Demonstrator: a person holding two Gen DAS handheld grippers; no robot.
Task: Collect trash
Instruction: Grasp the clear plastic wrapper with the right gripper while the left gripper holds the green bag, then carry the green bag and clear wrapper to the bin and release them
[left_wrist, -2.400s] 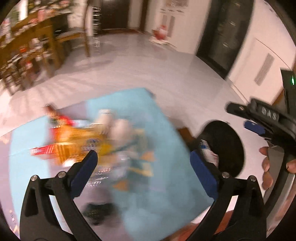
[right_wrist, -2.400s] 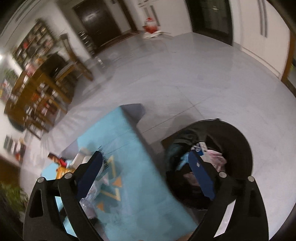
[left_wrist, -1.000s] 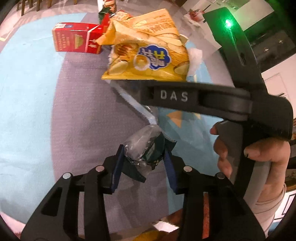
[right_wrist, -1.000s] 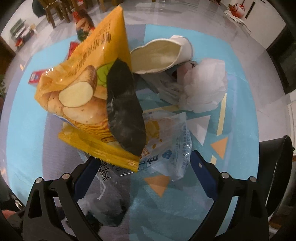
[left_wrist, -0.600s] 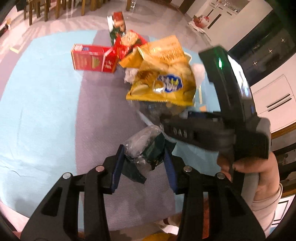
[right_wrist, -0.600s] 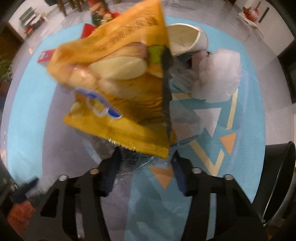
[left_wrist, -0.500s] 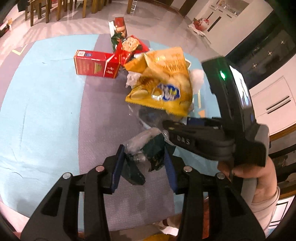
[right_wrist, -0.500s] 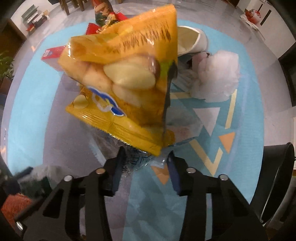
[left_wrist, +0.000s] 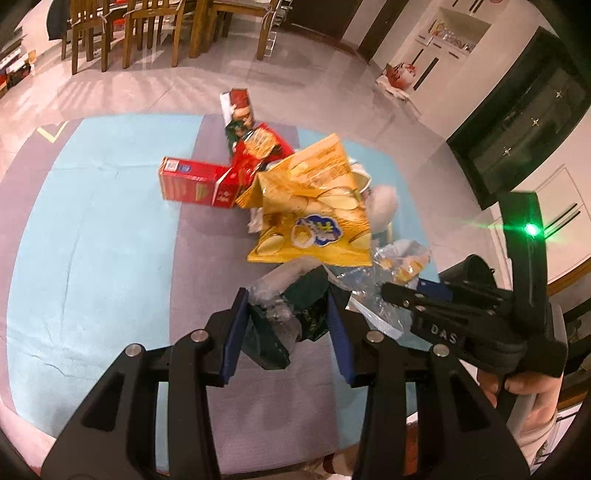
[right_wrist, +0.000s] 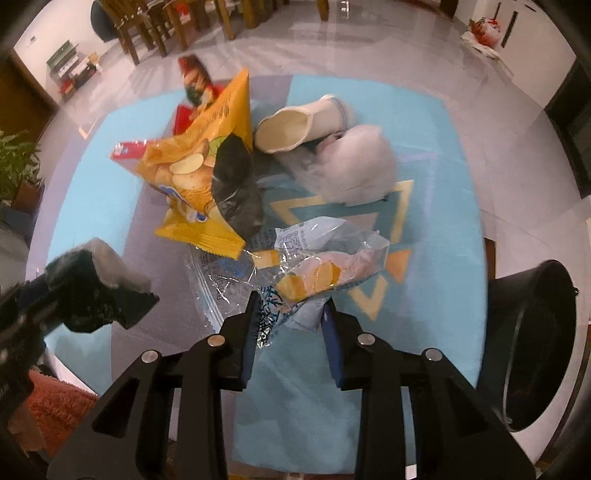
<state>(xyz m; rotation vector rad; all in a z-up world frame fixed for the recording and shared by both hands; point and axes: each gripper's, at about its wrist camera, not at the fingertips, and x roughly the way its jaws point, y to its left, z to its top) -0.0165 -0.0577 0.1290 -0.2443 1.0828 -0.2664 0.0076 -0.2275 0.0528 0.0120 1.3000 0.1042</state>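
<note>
A pile of litter lies on a teal and grey rug (left_wrist: 92, 240). My left gripper (left_wrist: 286, 293) is shut on a crumpled dark green and clear wrapper (left_wrist: 310, 291), held above the rug; this bundle also shows at the left of the right wrist view (right_wrist: 92, 288). My right gripper (right_wrist: 290, 302) has its jaws closing, pads pressing a clear plastic snack wrapper (right_wrist: 325, 258) that hangs lifted off the rug. A yellow crisp bag (left_wrist: 314, 206) lies just beyond both grippers. A hand holds the right gripper (left_wrist: 406, 291) beside my left one.
Past the crisp bag lie a red box (left_wrist: 192, 184), red snack packets (left_wrist: 255, 144), a white paper cup (right_wrist: 295, 125) and a crumpled white wad (right_wrist: 354, 166). A black bin (right_wrist: 528, 343) stands off the rug's right edge. Wooden chairs (left_wrist: 147, 29) line the far floor.
The right gripper's jaws closed from wide open onto the clear wrapper and raised it. Both grippers rose away from the rug. The left one kept its dark wrapper throughout.
</note>
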